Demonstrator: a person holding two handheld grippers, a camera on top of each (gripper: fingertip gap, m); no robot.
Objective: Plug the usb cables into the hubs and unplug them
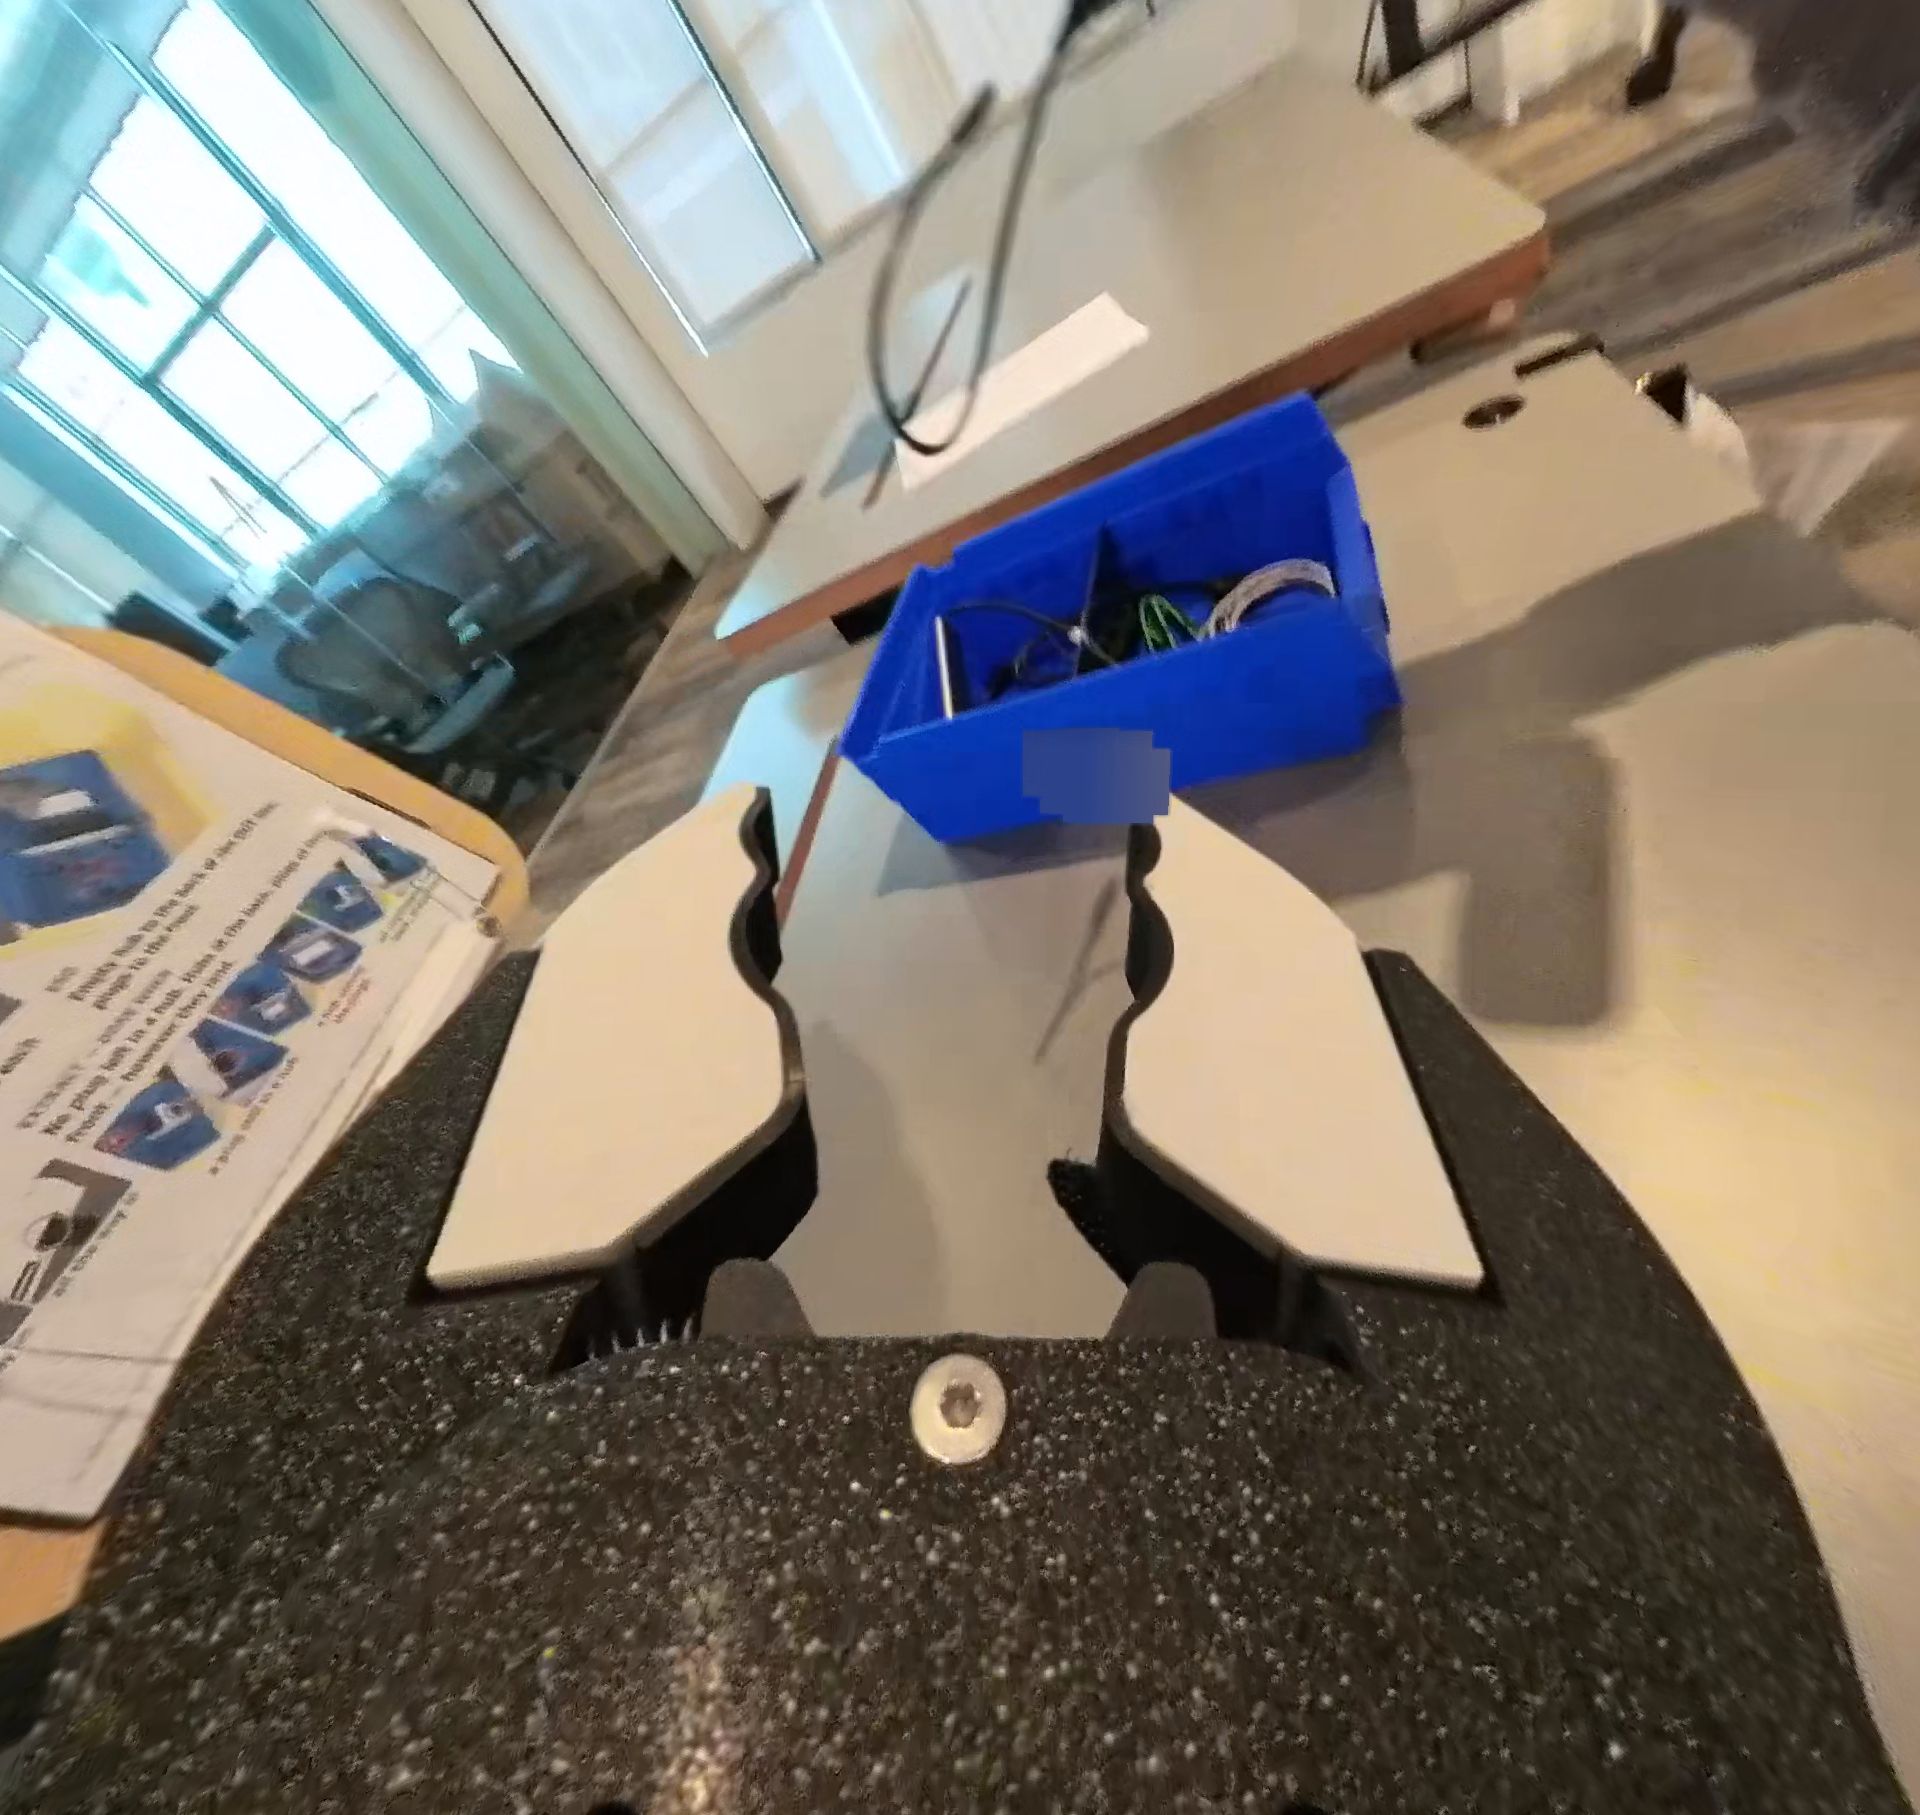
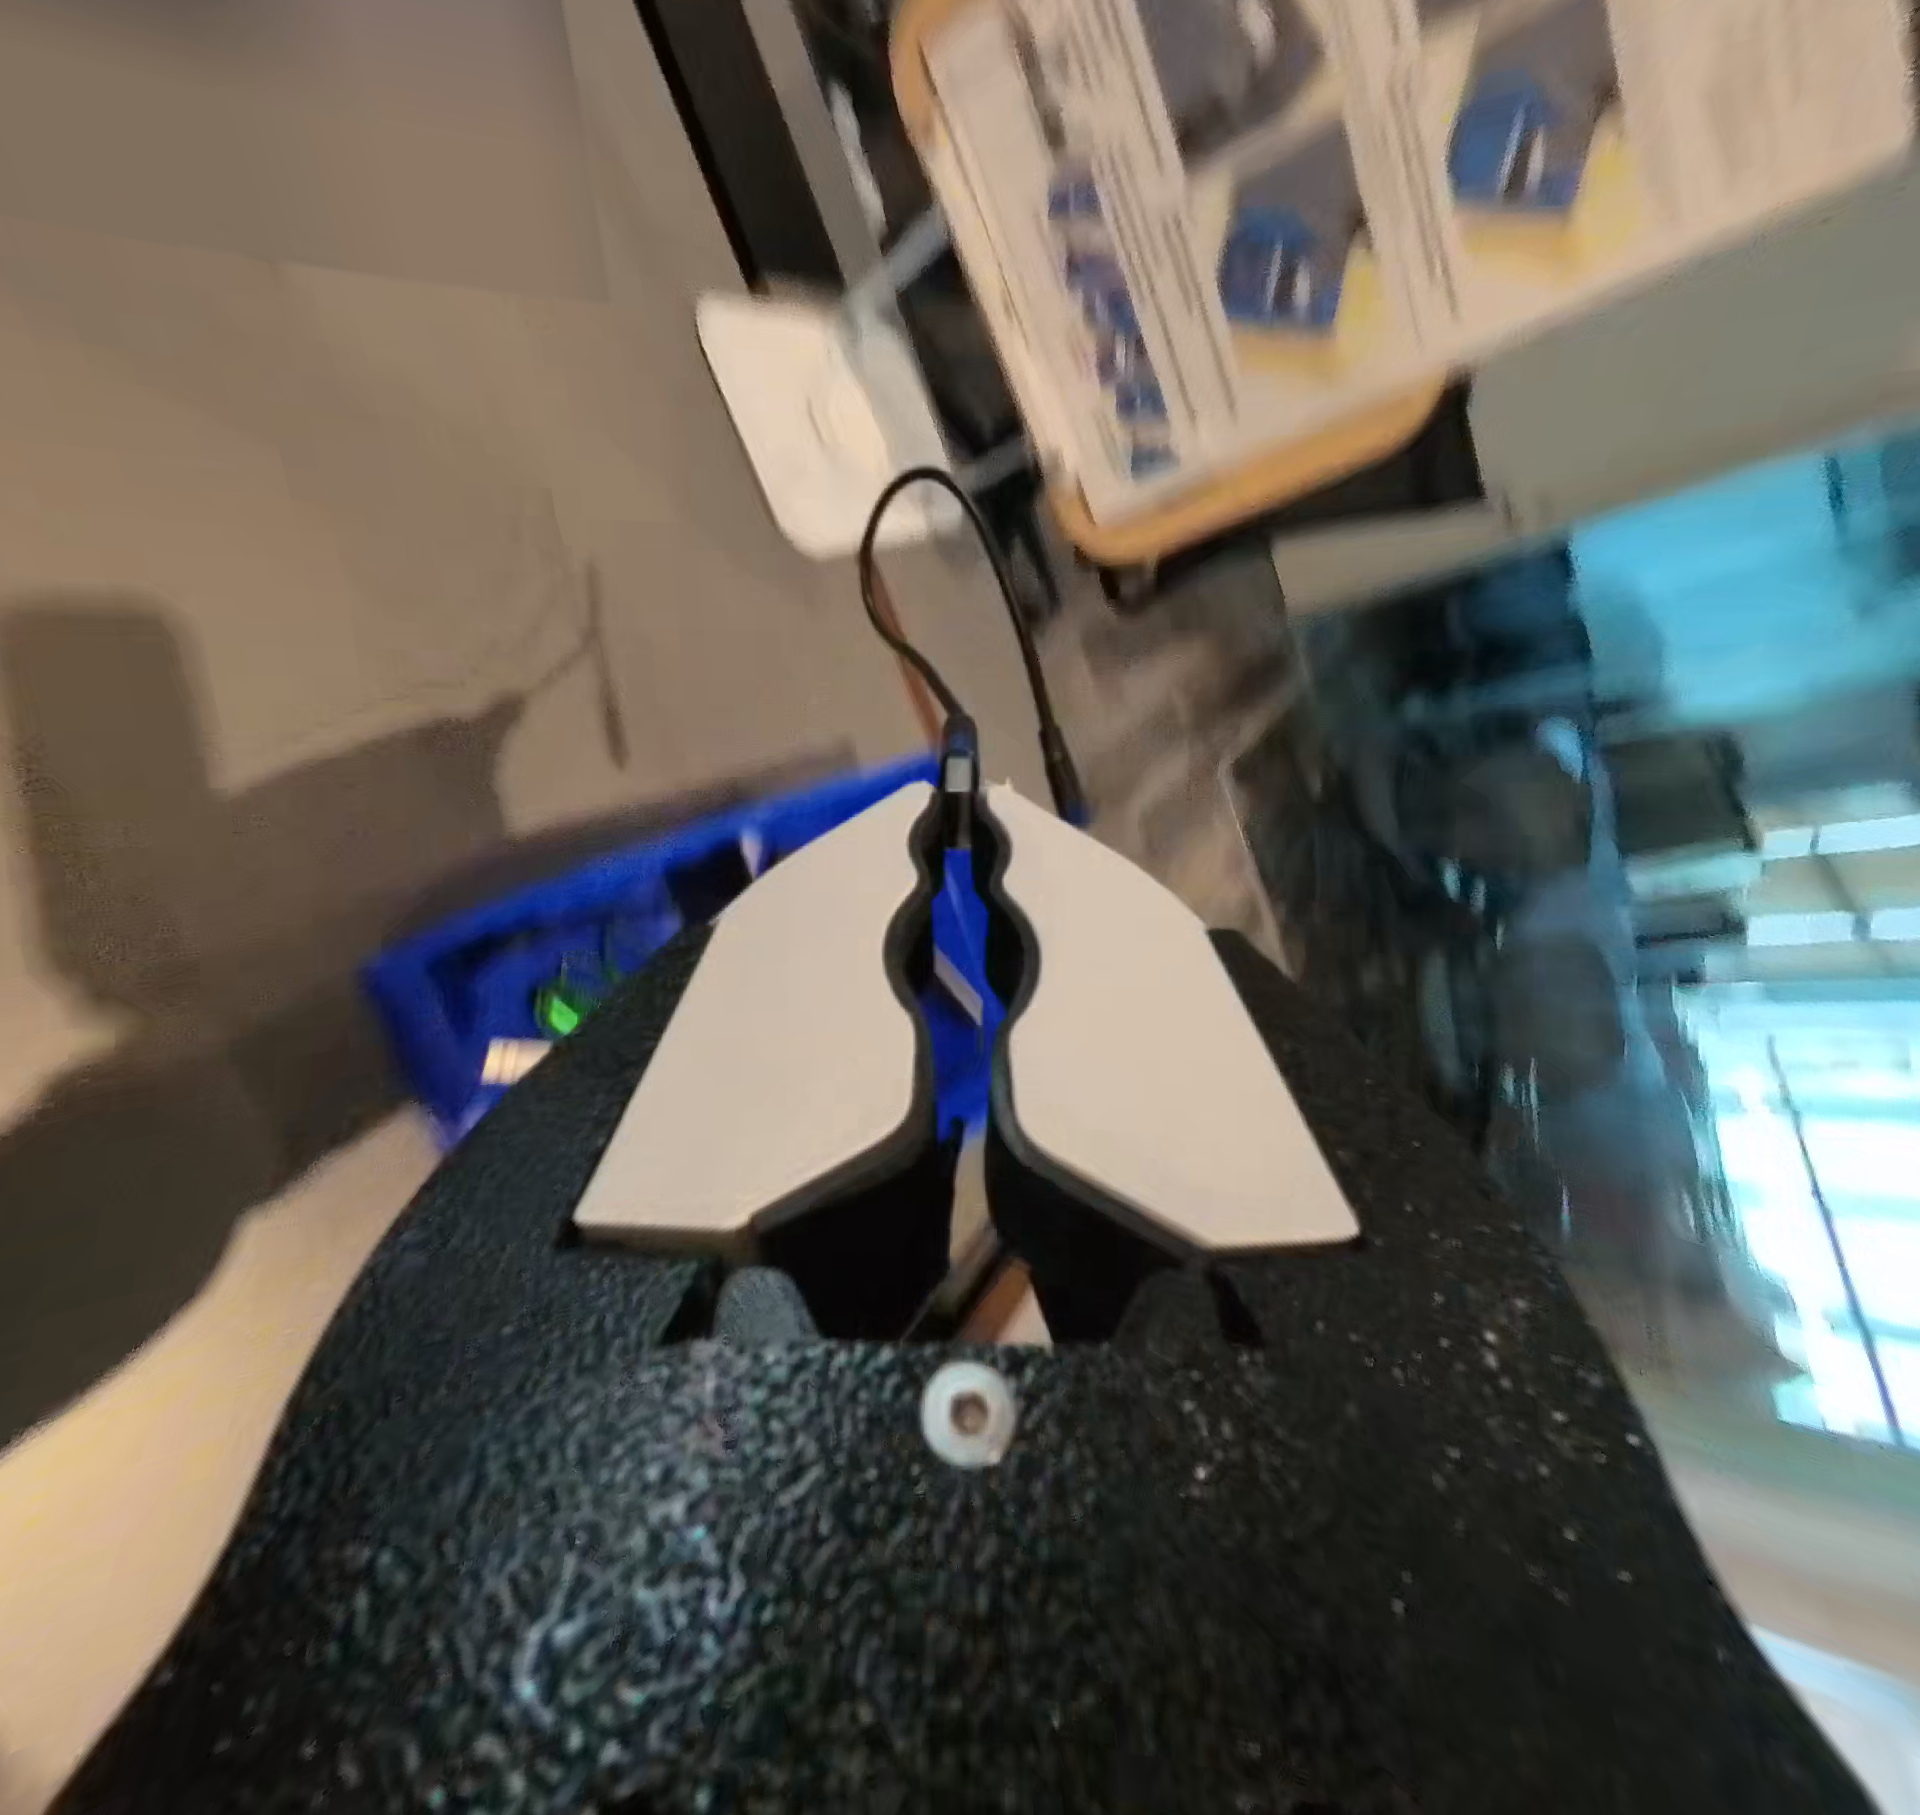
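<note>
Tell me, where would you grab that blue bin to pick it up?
Probably by its near long wall, coming down from above with the open left hand-held gripper. The blue bin sits upright and open-topped on the table, so the thin rim is exposed; inside, cables crowd the middle, leaving the walls as the clearest thing to pinch.

Black usb cable [image 2: 940, 612] looped above blue bin [image 2: 582, 944].

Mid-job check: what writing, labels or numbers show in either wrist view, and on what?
Instruction sheet, left edge of left wrist view: printed captions beside small photos; wording not reproduced.
Instruction sheets, right wrist view: blurred, unreadable.
Blue bin: no readable label.
</note>
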